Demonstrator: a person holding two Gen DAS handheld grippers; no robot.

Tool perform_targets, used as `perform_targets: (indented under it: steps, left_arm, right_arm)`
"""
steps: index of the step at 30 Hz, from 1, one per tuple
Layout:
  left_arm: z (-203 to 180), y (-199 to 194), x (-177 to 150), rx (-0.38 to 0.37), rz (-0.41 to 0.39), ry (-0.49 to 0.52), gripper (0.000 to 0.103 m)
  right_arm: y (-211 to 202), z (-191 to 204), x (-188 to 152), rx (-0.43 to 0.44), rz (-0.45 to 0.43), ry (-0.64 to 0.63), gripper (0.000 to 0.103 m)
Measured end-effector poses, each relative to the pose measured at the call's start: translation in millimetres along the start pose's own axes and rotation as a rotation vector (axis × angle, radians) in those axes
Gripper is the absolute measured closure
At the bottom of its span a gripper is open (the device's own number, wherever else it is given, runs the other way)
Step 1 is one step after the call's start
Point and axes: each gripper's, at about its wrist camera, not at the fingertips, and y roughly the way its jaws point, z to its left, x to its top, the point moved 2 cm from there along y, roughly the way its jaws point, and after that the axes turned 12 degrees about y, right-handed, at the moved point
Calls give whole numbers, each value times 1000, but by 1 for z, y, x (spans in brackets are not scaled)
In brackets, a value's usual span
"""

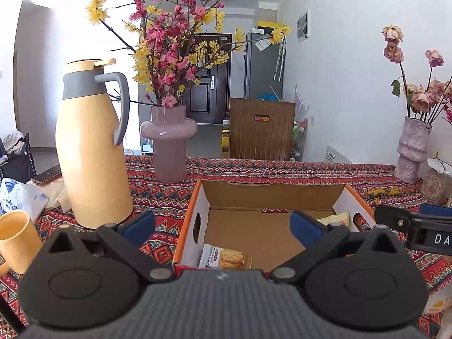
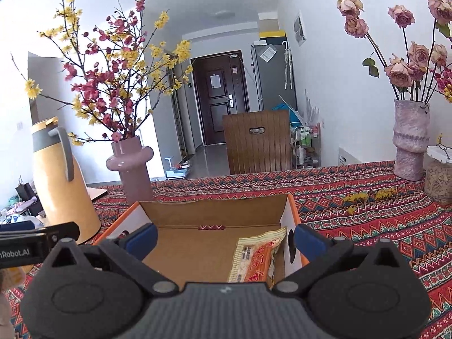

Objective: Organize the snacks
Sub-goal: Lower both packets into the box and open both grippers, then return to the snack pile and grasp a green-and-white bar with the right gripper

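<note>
Snack packets: two lie in the cardboard box (image 1: 195, 220), none between my fingers. Left gripper (image 1: 223, 224) jaws spread wide, blue pads (image 1: 303, 226) bare, nothing held. Right gripper (image 2: 224, 238) likewise wide apart and empty. Both hang over the near edge of the box, pointing slightly down into it.

Outward from the left fingers: a pale packet with a pictured bar (image 1: 226, 258) flat on the box floor at 6 o'clock, against the near wall. Outward from the right fingers: an orange-and-cream packet (image 2: 257, 257) lying along the right wall, 4 to 5 o'clock on the floor. Rest of the floor bare cardboard.

Judgement: two snacks stowed; both hands free for the next item. In the left wrist view a yellowish edge shows at 4 o'clock, low right; cannot tell if it is another snack. No other loose packets in view, so remaining count unknown.

Surroundings: yellow thermos jug (image 1: 90, 152) at 10 o'clock of the box, pink vase (image 1: 169, 141) at 11, on the patterned tablecloth (image 2: 381, 226).
</note>
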Motion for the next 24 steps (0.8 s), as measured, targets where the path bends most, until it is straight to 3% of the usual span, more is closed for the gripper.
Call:
perform_targets:
  steps: [9, 24]
  left_arm:
    - [8, -44, -25, -12, 5, 7, 0]
    - [23, -85, -82, -39, 74, -21, 0]
  right_arm:
    - [-44, 9, -33, 6, 32, -17, 0]
    - [-87, -1, -96, -51, 132, -28, 0]
